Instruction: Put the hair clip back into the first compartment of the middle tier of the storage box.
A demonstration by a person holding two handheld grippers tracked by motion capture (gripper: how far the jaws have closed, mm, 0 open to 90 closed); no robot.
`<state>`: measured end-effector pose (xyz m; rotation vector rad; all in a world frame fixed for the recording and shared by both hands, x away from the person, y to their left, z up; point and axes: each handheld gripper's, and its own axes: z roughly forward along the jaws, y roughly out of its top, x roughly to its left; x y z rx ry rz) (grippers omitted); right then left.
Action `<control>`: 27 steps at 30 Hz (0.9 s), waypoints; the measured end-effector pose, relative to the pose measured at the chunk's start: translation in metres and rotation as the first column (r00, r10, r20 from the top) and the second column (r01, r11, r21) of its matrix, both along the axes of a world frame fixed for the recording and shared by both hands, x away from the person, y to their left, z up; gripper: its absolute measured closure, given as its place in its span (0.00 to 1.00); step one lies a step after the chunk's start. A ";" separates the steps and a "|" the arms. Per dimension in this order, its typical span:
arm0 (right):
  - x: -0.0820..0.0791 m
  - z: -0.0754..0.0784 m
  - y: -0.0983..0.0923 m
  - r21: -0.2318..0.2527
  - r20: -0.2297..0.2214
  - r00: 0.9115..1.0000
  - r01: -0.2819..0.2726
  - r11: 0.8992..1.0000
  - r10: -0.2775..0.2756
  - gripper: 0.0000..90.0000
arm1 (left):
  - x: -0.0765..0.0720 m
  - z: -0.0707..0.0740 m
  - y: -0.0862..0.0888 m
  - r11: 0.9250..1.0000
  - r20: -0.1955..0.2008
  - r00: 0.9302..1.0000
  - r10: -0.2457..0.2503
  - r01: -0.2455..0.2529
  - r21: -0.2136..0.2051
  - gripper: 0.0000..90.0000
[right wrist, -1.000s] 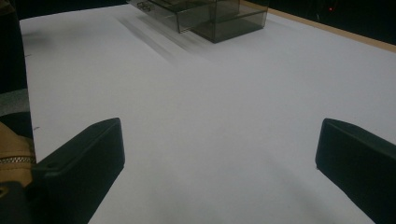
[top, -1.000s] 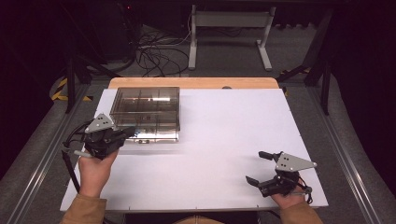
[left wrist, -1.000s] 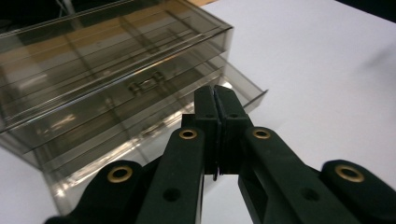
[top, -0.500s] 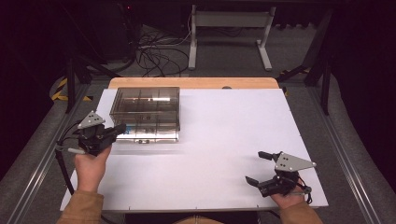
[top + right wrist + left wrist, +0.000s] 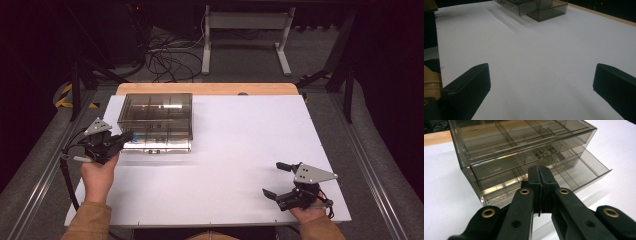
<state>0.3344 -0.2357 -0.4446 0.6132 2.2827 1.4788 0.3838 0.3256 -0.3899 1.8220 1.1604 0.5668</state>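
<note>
Now the left claw is kept shut and empty at the smoky drawer box in the upper left of the worktop, likely to nudge its pulled-out bottom drawer, while the right claw is left open at the lower right.

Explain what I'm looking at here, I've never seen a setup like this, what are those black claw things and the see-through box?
A person sits at a white table, holding a two-jaw gripper in each hand. One camera looks down from above; the other two ride on the grippers and look along their black jaws. The left gripper has its jaws shut with nothing between them, and points at a smoky clear drawer box, whose bottom drawer is pulled partly out. The right gripper rests near the table's near right corner, jaws wide open, holding nothing. The box is the one thing lying on the table.
</note>
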 end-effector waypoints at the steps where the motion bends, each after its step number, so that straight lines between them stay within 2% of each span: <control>1: 0.000 0.000 0.000 0.000 0.000 1.000 0.000 1.000 0.000 0.02 | 0.001 -0.001 0.000 1.000 -0.002 1.000 0.004 -0.004 -0.004 0.99; 21: 0.000 0.000 0.000 0.002 -0.003 1.000 0.000 1.000 0.000 0.02 | 0.014 -0.011 0.005 0.999 -0.030 0.999 0.043 -0.044 -0.012 0.99; 27: 0.001 0.000 0.000 0.002 -0.003 1.000 0.000 1.000 0.000 0.02 | 0.015 -0.011 0.004 0.999 -0.036 0.999 0.034 -0.035 -0.020 0.99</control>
